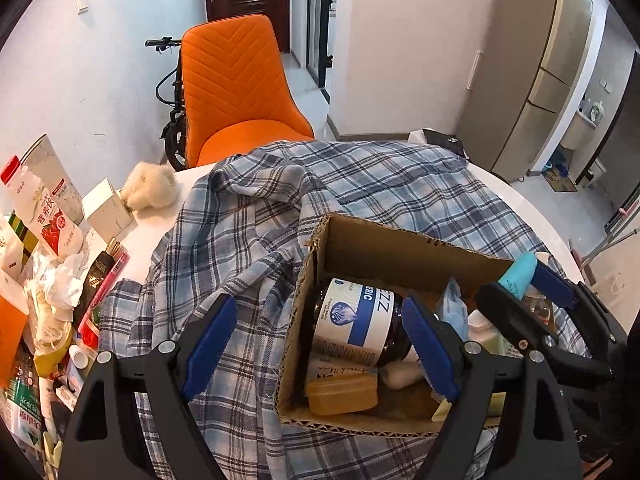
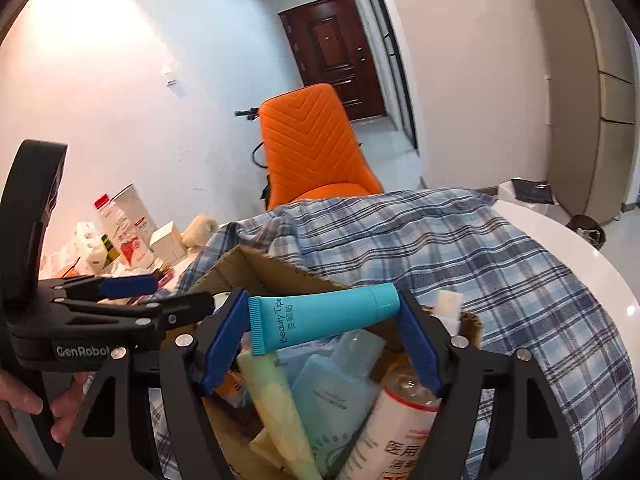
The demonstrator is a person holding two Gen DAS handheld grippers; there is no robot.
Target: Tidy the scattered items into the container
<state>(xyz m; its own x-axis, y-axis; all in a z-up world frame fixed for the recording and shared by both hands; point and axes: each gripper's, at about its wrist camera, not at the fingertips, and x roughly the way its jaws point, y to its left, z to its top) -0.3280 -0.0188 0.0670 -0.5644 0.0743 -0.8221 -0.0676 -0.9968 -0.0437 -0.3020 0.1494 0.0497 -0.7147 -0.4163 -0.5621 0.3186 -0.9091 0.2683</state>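
Teal plastic, smooth and faintly glossy, is spanning the right gripper [image 2: 324,330]: a small squeeze tube [image 2: 320,322] is lying crosswise between the blue ribbed fingers [image 2: 222,344], its flat crimped end against the left pad and its round cap against the right pad, so the jaws are clamping it end to end. It is hanging just above the open cardboard box [image 2: 256,268], whose corrugated edges are showing raw and brown. Below it, inside the box, a pale green tube, a light blue soft pouch and a white bottle with red print are lying packed together.

Over in the left wrist view, the left gripper [image 1: 324,344] is holding its fingers wide apart with nothing between the pads; one finger is hovering over rumpled blue checked cloth [image 1: 248,240], the other over the box interior beside a dark bottle [image 1: 360,320] with a blue-and-white label. More scattered items [image 1: 52,264], cartons, crumpled paper and bottles, are sitting on the white table [image 1: 520,196] well left of the box
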